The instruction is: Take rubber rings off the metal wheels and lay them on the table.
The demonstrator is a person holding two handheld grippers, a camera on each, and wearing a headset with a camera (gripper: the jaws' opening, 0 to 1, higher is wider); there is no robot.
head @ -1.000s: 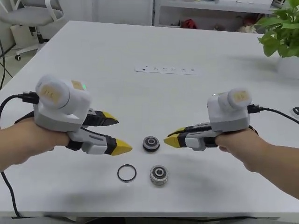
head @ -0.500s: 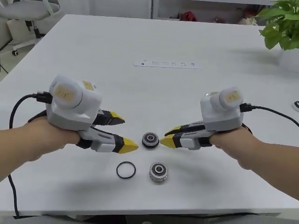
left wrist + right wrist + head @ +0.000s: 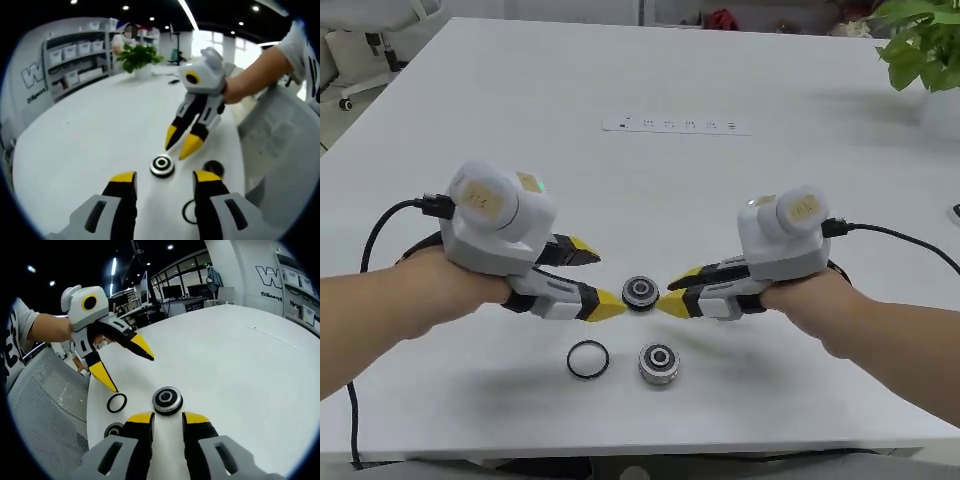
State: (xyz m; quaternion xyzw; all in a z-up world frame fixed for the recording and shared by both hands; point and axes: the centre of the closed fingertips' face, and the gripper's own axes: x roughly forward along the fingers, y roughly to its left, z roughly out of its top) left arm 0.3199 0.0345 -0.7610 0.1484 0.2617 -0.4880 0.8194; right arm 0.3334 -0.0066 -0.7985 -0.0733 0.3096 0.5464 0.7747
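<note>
Now we've closed in on the black-ringed round metal wheel (image 3: 640,291) | left gripper (image 3: 602,277) wide apart, empty | right gripper (image 3: 670,293) narrowly parted, empty | grasp seems next

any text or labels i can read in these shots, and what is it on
"W": large letter on the wall sign; the rest is cut off.
"Diligent": as far as it can be read, the smaller line under it; further words are blurred.
Markings on the power strip on the table: too small to read.
</note>
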